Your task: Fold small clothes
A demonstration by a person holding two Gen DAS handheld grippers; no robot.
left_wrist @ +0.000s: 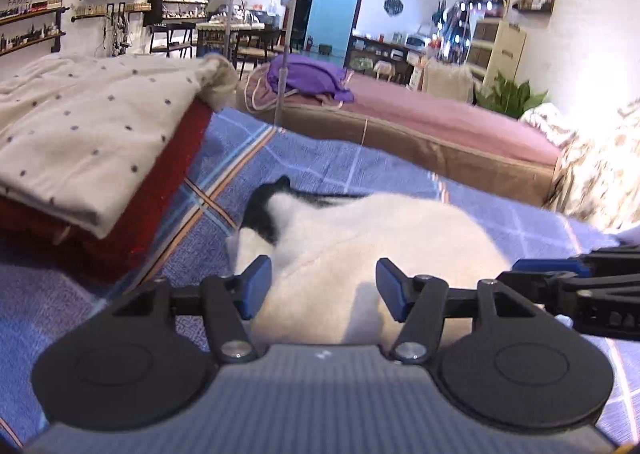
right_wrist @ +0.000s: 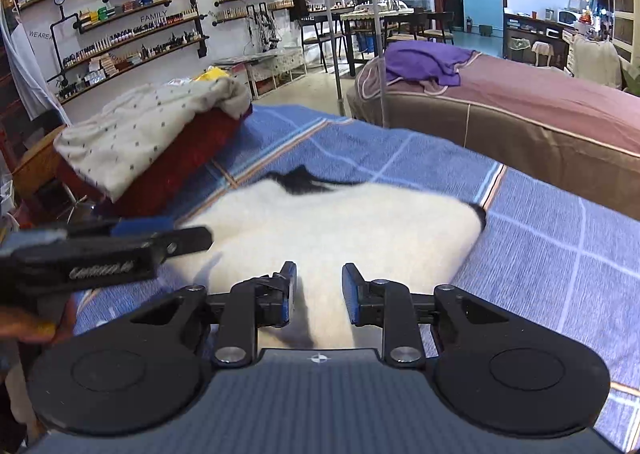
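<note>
white fleece garment [right_wrist: 340, 221] flat on blue plaid sheet [right_wrist: 540, 238] | left gripper [left_wrist: 323, 286] wide open, empty, over near hem | right gripper [right_wrist: 319, 292] part-open, empty | tip: pinch hem corners level before folding

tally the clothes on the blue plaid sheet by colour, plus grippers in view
White fluffy garment with black trim: 1
Cream dotted garment, folded, top of the stack: 1
Red garment, folded, under the cream one: 1
Grippers: 2, left gripper and right gripper, both open over the near edge of the white garment
Total: 3 garments, 2 grippers, all on the blue plaid sheet
</note>
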